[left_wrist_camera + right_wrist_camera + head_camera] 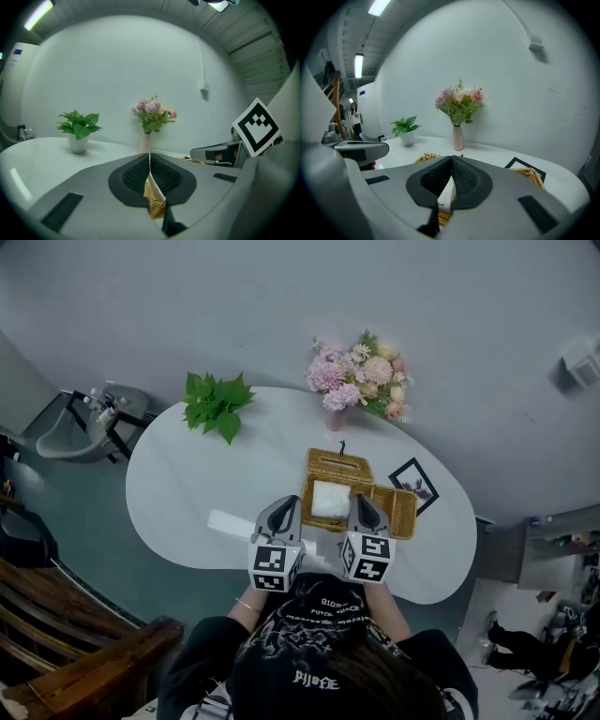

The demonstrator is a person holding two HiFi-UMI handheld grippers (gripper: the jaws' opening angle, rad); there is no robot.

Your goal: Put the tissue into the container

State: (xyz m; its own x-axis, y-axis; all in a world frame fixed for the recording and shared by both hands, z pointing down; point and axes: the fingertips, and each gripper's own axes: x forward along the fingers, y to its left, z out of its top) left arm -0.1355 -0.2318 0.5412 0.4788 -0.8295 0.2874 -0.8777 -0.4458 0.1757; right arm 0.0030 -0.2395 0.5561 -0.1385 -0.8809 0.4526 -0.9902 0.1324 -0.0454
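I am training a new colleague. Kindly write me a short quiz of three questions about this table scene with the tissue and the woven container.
1. True or false: the tissue pack lies inside the woven container.
2. In the head view, which item lies on the table just right of the container? A. a black picture frame B. a kettle C. a book
3. Fill in: the jaws of the right gripper stand ____ (apart or together).
Key: 1 true; 2 A; 3 together.
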